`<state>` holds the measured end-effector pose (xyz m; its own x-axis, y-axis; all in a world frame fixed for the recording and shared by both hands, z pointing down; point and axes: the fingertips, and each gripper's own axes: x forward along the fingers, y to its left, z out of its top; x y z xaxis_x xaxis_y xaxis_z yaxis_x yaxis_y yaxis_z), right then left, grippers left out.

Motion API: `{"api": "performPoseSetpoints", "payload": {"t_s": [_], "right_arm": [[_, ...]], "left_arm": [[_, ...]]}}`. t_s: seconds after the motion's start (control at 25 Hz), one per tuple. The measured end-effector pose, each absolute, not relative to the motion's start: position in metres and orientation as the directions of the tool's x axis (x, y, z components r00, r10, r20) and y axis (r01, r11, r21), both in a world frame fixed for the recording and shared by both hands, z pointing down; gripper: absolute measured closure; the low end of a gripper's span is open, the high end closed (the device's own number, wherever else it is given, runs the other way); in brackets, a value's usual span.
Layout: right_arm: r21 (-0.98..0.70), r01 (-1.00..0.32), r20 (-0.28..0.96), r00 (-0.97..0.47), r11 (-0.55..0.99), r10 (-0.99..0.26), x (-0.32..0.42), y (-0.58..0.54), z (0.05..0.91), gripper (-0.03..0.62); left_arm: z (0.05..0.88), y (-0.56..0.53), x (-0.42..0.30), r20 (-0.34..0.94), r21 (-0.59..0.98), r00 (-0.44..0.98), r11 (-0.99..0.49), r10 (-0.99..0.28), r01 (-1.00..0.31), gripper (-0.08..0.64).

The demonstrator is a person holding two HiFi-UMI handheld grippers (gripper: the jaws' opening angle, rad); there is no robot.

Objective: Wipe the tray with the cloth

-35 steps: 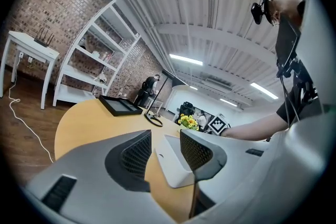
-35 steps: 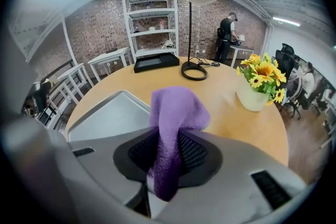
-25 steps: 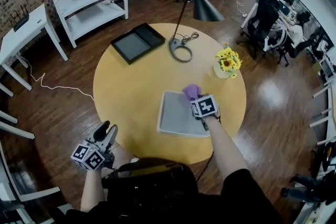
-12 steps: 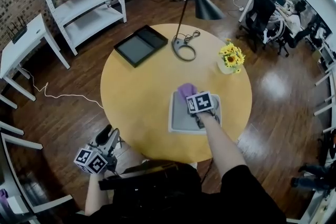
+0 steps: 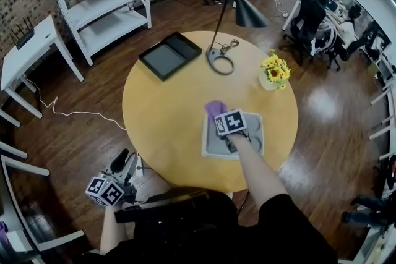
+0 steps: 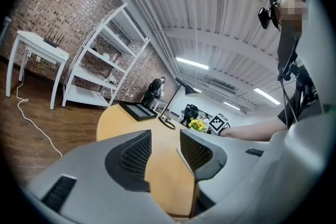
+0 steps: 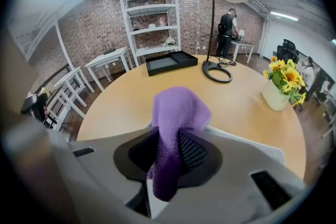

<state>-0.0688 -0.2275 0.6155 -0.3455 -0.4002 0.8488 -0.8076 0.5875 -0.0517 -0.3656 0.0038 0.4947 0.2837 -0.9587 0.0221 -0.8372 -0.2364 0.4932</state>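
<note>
The purple cloth (image 7: pixel 176 113) was pinched between the right gripper (image 7: pixel 176 147) fingers. Its upper part bulged out beyond the fingertips and its lower end hung down between the pads. In the head view the right gripper (image 5: pixel 221 117) held the cloth (image 5: pixel 215 108) at the far left corner of the grey tray (image 5: pixel 253 140), which lay on the round table (image 5: pixel 161 102) toward its near right edge.

The gripper's cube showed only black-and-white square markers.

The left gripper (image 6: pixel 165 152) hung off the table's near left edge, its fingers standing slightly apart with nothing between them.

A second earlier the cloth sat at the tray's far right corner. It had since travelled left along the far edge, while the tray kept its place on the table. The left gripper (image 5: pixel 120 164) stayed off the table.
</note>
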Motion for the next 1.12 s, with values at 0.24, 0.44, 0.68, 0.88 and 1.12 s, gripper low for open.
{"api": "performPoseSetpoints", "payload": {"t_s": [0.24, 0.44, 0.68, 0.88, 1.12], "right_arm": [[-0.28, -0.778, 0.788, -0.52, 0.562, -0.328, -0.096, -0.21, 0.609, 0.503], [-0.453, -0.705, 0.643, -0.682, 0.546, -0.348, -0.09, -0.193, 0.576, 0.503], [-0.27, -0.863, 0.683, -0.484, 0.427, -0.547, 0.041, -0.203, 0.562, 0.503], [-0.141, -0.951, 0.771, -0.28, 0.275, -0.573, 0.122, -0.199, 0.59, 0.503], [0.02, -0.929, 0.827, -0.192, 0.369, -0.528, 0.106, -0.19, 0.608, 0.503]], "left_arm": [[0.499, -0.002, -0.36, 0.02, 0.507, 0.31, -0.258, -0.95, -0.823, 0.399], [0.498, -0.016, -0.341, 0.006, 0.518, 0.357, -0.302, -0.934, -0.8, 0.399], [0.489, -0.041, -0.305, -0.023, 0.52, 0.433, -0.381, -0.901, -0.765, 0.399], [0.495, -0.054, -0.275, -0.019, 0.527, 0.474, -0.412, -0.88, -0.743, 0.399], [0.502, -0.053, -0.247, 0.005, 0.528, 0.517, -0.437, -0.856, -0.728, 0.399]]}}
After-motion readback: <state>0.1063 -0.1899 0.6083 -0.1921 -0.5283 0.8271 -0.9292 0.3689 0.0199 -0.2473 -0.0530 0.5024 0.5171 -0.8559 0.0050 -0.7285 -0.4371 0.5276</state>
